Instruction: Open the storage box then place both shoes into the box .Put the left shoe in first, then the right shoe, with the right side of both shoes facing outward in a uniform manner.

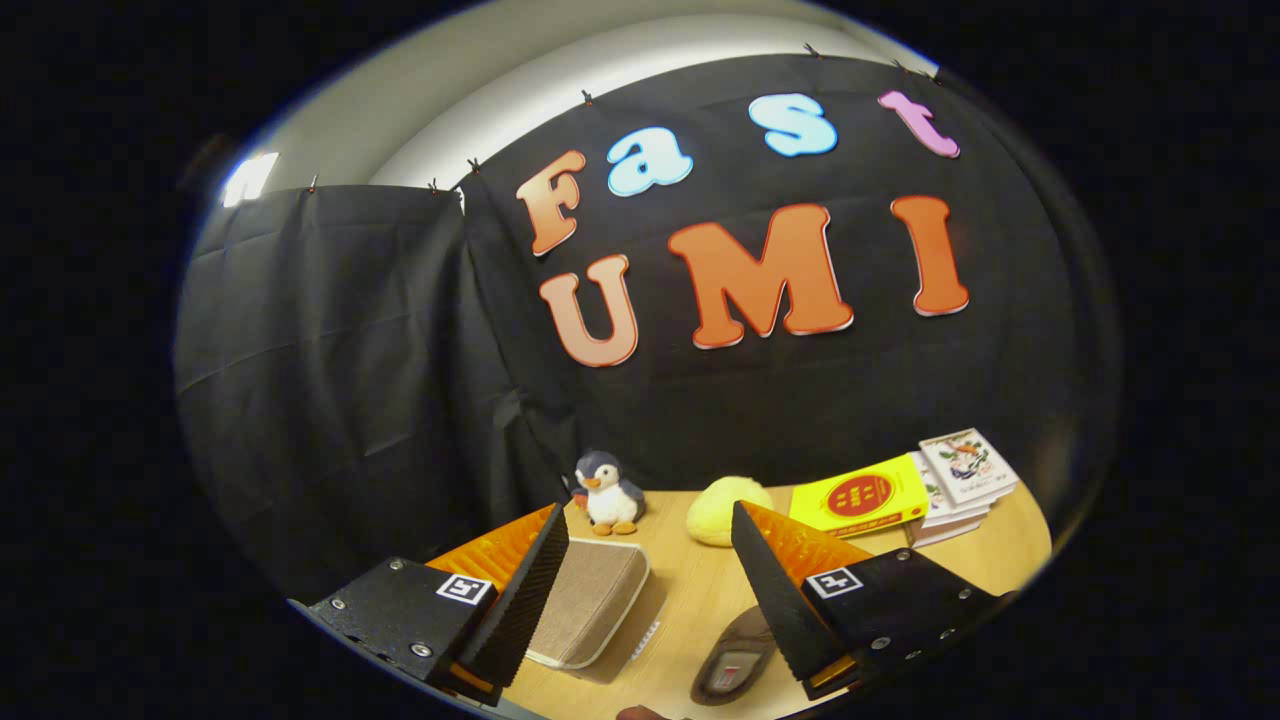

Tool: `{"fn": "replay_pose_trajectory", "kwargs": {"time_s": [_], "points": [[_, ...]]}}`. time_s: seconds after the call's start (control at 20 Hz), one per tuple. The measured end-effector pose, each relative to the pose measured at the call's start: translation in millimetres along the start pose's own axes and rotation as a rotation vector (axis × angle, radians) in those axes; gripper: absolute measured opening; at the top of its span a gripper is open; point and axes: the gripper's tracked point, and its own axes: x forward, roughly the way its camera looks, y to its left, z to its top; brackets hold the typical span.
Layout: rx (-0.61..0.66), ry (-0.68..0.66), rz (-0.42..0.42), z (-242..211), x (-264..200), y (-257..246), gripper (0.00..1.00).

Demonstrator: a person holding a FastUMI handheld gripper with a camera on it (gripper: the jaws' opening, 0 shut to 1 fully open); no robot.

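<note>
Gripper (650, 590) is up over the table (700, 600), fingers spread wide and gripping nothing, tilted so the view looks across the wood toward the black cloth wall (400, 350). Each finger carries a small square black-and-white marker tag; it's a pattern, not words. Between the fingers, toward the left one, sits the box (590, 600), a tan fabric thing with a pale rim, lid shut, lying flat. Just right of the box, down by the right finger, there's a shoe (735, 665), grey-brown, opening up, partly hidden behind that finger. Beyond the box, a penguin (607, 492) plush stands upright against the cloth. Right of it, a yellow lump (728, 508), soft-looking. Further right, a yellow book (860, 497) with a red round emblem, writing too small to read, beside a book stack (965, 480) with an illustrated cover.
</note>
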Motion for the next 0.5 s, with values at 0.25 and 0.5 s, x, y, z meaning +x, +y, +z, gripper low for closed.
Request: {"fn": "replay_pose_trajectory", "kwargs": {"time_s": [0.25, 0.5], "points": [[0.124, 0.189, 0.076, -66.5, 34.2, 14.6, 0.98], [0.224, 0.396, 0.125, -133.0, 51.8, 21.8, 0.97]]}}
